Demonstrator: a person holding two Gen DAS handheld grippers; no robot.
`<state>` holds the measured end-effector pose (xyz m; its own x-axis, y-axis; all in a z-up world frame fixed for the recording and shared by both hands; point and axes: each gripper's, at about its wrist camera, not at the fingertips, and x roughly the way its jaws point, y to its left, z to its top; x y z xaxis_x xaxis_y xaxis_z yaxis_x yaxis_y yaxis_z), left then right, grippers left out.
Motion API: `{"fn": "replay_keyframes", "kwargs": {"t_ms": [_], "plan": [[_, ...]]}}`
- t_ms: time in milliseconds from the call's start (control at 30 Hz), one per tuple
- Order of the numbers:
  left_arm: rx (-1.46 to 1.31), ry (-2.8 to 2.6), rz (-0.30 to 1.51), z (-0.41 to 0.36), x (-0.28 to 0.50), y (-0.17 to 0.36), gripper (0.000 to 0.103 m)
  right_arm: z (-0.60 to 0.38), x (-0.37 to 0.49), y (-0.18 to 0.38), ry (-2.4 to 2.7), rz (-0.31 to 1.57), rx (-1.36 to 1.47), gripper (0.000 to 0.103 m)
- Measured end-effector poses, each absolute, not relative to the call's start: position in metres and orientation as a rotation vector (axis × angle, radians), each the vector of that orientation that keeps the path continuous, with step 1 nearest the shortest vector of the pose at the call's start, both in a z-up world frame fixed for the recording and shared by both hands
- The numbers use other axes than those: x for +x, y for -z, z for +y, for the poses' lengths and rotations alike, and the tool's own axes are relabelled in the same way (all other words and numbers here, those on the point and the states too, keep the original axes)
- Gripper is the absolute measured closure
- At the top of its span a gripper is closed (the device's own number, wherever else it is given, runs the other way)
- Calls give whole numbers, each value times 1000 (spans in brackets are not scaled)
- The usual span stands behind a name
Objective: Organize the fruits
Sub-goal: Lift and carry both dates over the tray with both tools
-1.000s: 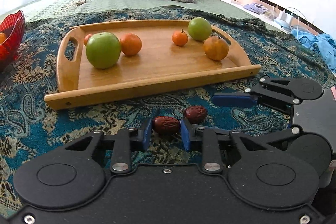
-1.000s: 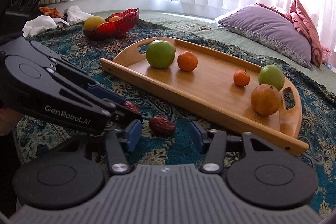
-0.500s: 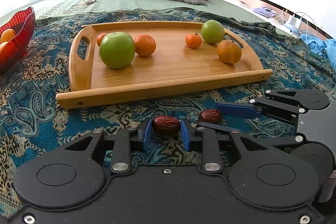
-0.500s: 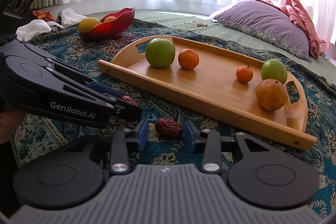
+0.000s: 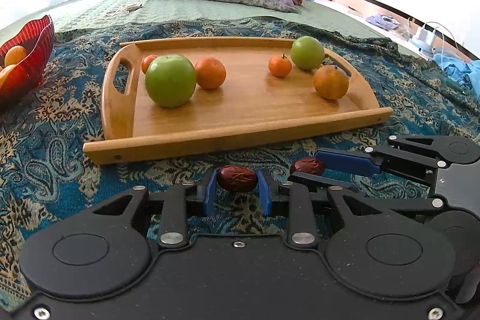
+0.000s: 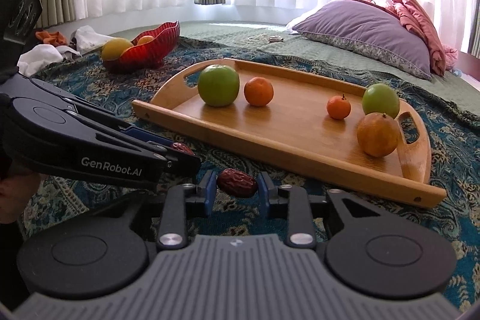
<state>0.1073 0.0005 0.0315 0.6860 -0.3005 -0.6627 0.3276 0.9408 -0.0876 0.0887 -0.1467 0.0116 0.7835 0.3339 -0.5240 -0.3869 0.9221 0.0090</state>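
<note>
The left gripper (image 5: 237, 188) is clenched on a red date (image 5: 237, 178); the right gripper (image 6: 237, 190) grips a second date (image 6: 237, 182) – both dates are low over the patterned blanket (image 5: 54, 158), near the front edge of the wooden tray (image 5: 240, 137) with apples and oranges.

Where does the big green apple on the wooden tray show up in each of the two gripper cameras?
Left wrist view: the big green apple sits left of centre, near the tray's left handle, with an orange at its right side.
Right wrist view: the same big green apple is just left of centre, at the far left end of the tray.
Shared landmark: the wooden tray.
</note>
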Motion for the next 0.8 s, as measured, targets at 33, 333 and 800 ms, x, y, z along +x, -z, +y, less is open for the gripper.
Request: {"fn": "replay_keyframes", "kwargs": {"t_ms": [33, 333, 800], "plan": [[37, 350, 732, 0, 108, -33, 75, -147, 89, -12, -386, 544, -102, 68], [23, 344, 700, -7, 120, -43, 75, -153, 93, -23, -341, 509, -104, 68], [-10, 307, 689, -15, 171, -52, 75, -165, 122, -41, -232, 441, -133, 68]]}}
